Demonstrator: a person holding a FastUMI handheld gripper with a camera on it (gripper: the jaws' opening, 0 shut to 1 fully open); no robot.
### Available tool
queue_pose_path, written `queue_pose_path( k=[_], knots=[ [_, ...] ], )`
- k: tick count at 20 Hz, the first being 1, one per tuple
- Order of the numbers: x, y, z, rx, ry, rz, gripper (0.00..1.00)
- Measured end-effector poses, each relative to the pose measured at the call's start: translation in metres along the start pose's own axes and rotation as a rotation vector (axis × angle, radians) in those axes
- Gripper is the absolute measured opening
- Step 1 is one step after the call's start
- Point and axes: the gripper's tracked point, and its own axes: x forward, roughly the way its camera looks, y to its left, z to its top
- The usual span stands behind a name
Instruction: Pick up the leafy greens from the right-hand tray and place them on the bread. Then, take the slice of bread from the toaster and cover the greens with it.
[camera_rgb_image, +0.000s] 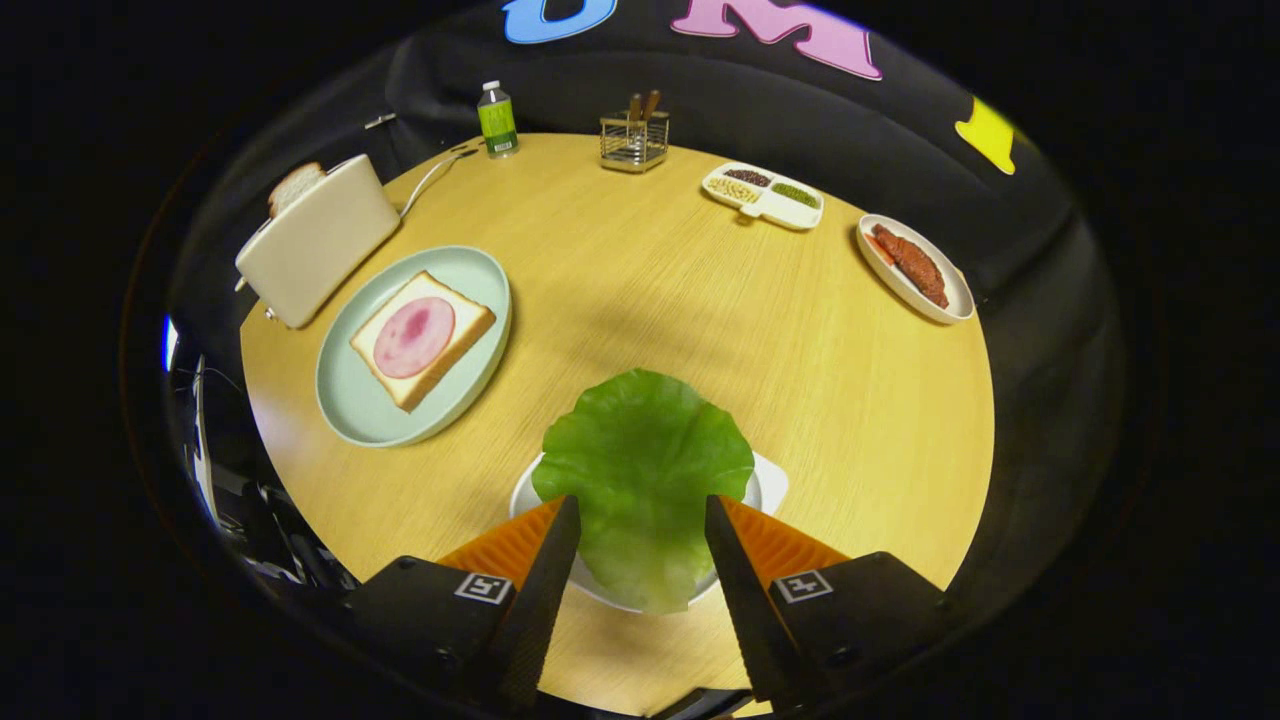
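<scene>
Pale green plate (350, 405), left of centre, bearing a slice of bread (424, 340) topped with a round pink slice of ham (414, 336). Cream toaster (318, 243), upper left, just beside the plate, with a second bread slice (293, 186) standing up out of its slot. Small white tray (768, 487), lower centre, carrying one broad leaf of leafy greens (642, 470) that overhangs the tray's rim on most sides. Divided white dish (764, 195), upper right of centre, holding dark, pale and green grains in separate compartments. Oval white dish (915, 268), far right, holding reddish-brown meat strips. Wire holder (634, 141) with brown-handled utensils, top centre; green-labelled bottle (496, 120) to its left. Round light-wood desk (660, 290) against black cloth walls. Tongs (642, 515), bottom centre, spread wide, one finger at each side of the leaf's near half; leaf lying between the fingers and reaching beyond their tips; contact with the leaf not discernible, nothing visibly gripped.
</scene>
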Motion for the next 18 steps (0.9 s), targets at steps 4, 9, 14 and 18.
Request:
queue_pose_path(
  k=[4,9,14,18],
  knots=[
    [0.017,0.002,-0.014,0.003,0.074,0.025,0.70],
    [0.017,0.002,-0.015,0.025,0.077,0.046,0.39],
    [0.004,0.005,-0.011,0.041,0.048,0.036,0.06],
    [-0.041,0.021,0.024,0.054,-0.065,0.065,0.06]
  ],
)
